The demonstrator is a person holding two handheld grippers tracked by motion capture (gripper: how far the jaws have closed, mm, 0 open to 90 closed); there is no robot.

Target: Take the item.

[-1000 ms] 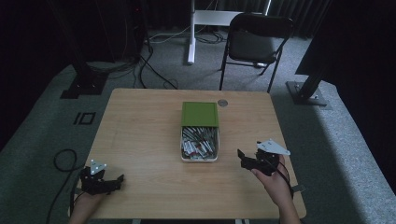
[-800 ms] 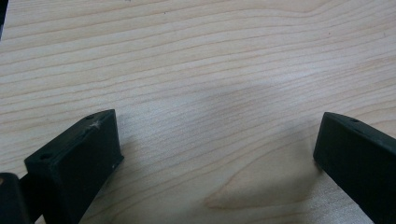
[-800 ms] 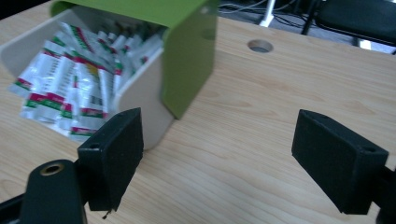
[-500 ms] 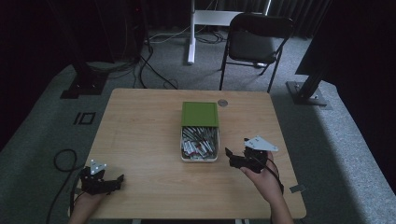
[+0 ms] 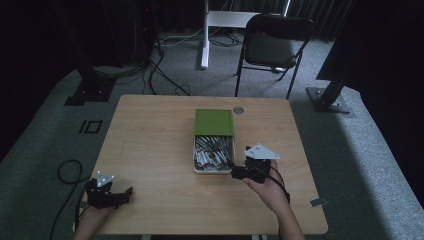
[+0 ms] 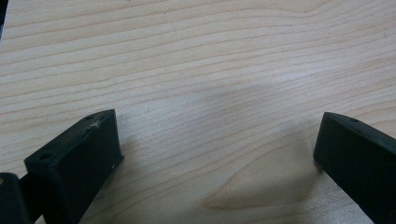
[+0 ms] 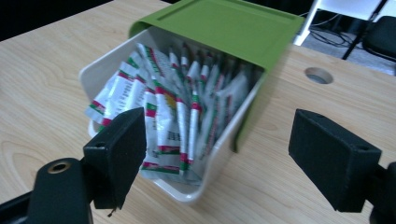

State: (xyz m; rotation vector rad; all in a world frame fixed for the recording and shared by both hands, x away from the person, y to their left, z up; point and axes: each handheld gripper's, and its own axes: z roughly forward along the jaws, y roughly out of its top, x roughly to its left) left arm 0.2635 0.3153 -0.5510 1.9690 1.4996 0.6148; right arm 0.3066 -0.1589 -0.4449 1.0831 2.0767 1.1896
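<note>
A white box (image 5: pixel 195 156) stands at the table's middle, its green lid (image 5: pixel 214 122) slid back over the far half. Several red, green and white sachets (image 5: pixel 212 152) stand packed inside. My right gripper (image 5: pixel 236 172) is at the box's near right corner. In the right gripper view its jaws (image 7: pixel 224 140) stand wide apart before the box wall (image 7: pixel 219 161) and the sachets (image 7: pixel 177 102); they have just closed a little, and nothing is pressed between them. My left gripper (image 5: pixel 125 192) rests at the near left, open over bare wood (image 6: pixel 215 154).
A round cable hole (image 5: pixel 238 109) lies just behind the lid. The wooden table (image 5: pixel 150 140) is bare to the left of the box. A black folding chair (image 5: pixel 272 45) and stand legs are on the carpet beyond the far edge.
My right gripper has moved left across the table, from near the right edge to the box's near right corner. The left gripper has stayed put.
</note>
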